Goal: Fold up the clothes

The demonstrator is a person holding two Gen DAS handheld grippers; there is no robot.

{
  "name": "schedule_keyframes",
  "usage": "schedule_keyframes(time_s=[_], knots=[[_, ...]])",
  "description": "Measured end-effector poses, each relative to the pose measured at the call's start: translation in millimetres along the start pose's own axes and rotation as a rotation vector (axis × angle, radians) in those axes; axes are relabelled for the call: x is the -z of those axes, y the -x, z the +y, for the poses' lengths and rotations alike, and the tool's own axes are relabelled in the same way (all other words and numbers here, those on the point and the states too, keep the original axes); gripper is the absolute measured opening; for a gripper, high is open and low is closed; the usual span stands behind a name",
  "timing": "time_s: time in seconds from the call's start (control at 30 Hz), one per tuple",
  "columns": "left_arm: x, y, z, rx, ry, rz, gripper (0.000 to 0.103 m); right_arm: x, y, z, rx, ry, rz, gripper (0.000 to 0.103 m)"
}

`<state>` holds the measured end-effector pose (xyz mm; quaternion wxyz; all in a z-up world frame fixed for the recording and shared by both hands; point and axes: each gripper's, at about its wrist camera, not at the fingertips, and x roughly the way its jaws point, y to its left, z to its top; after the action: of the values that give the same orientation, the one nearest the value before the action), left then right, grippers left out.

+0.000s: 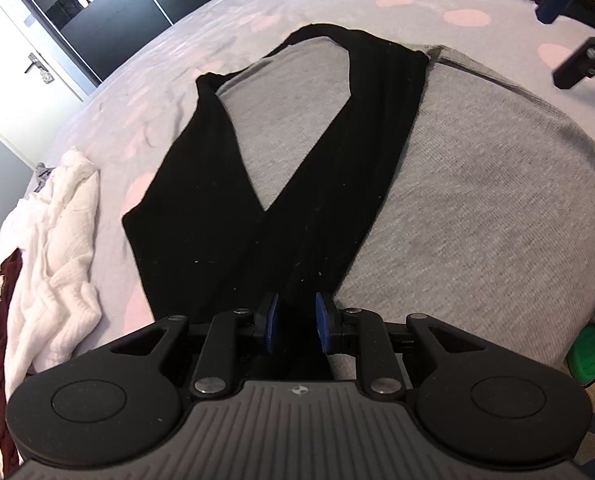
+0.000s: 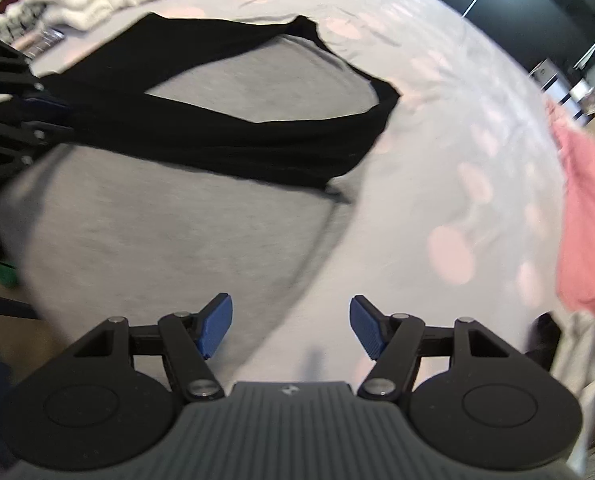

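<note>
black top (image 1: 281, 184) lying crossed over a grey garment (image 1: 477, 208) on the spotted bed (image 1: 145, 92), left gripper (image 1: 297, 326) low over the black fabric with jaws a little apart, not pinching, right gripper (image 2: 291, 326) wide apart over the bed, nothing in it, white knit (image 1: 53, 256) off to the side

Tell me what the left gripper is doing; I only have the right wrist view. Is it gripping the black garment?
Observer: No. The left gripper has its pads slightly apart; the black garment lies in the gap, not pinched.
Operator: Anything on its far side?
Observer: A white knit lies beside the black garment, with a strip of bedsheet between them.
Operator: Is my right gripper clear?
Observer: The right gripper hangs open over the spotted bedsheet and appears clear of the clothes.
</note>
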<state>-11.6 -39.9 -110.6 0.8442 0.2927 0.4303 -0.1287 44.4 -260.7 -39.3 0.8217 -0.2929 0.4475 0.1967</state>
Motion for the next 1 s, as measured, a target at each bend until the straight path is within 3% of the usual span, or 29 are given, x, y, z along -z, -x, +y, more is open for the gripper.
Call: schedule_keyframes(time_s=[0.17, 0.37, 0.6, 0.83, 1.0], knots=[[-3.4, -4.9, 10.9, 0.028, 0.048, 0.0, 0.002, 1.0, -20.3, 1.3, -0.055, -0.058, 0.014, 0.069], [-6.9, 2.4, 15.7, 0.05, 0.058, -0.021, 0.001, 4.9, -27.3, 33.9, -0.035, 0.111, 0.042, 0.069], [-7.3, 27.9, 9.6, 0.104, 0.023, -0.068, 0.0, 3.1, -20.8, 41.8, -0.042, 0.109, 0.016, 0.069], [-11.6, 53.8, 0.1, 0.267, 0.043, -0.121, 0.0, 6.2, -5.3, 39.8, -0.043, 0.005, -0.026, 0.071], [-19.0, 68.2, -15.4, 0.4, 0.047, -0.156, 0.0, 13.7, 1.1, 34.5, -0.038, -0.148, -0.018, 0.072]])
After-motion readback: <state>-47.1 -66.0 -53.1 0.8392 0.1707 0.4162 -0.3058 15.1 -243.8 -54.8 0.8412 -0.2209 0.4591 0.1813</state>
